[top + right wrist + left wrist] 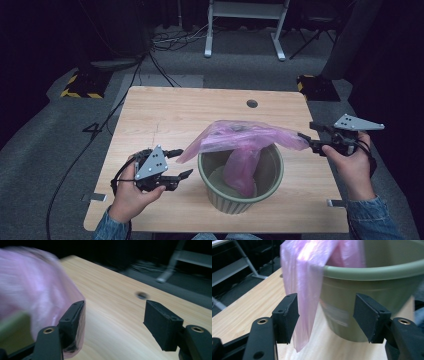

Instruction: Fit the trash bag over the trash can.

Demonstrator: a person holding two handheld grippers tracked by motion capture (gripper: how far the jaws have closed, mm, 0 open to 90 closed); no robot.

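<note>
A thin pink plastic bag (240, 145) lies draped over the green pot (241, 195) that stands at the lower centre of the high view, on the wooden bench (165, 115); part of the film sags down into the pot, and two corners hang outward over the rim, one toward the left of the frame and one toward the right. The left gripper (181, 163), at the lower left, stands with its jaws wide apart — in the left gripper view the bag's hanging flap (305, 290) falls between them, close against one pad, and is not pinched. The right gripper (306, 141), at the right edge, is likewise spread; the film (37, 297) brushes its one pad in the right gripper view, but nothing clamps it. The bag looks very light, limp and slippery, so it will likely crumple, cling and slide rather than keep any shape, and a hard tug could stretch or tear it. The best hold is probably on the rim corners, each pinched through a doubled fold just outside the pot's lip — a single layer may slip free. The pot looks stiff and is likely steady enough to stay put.
</note>
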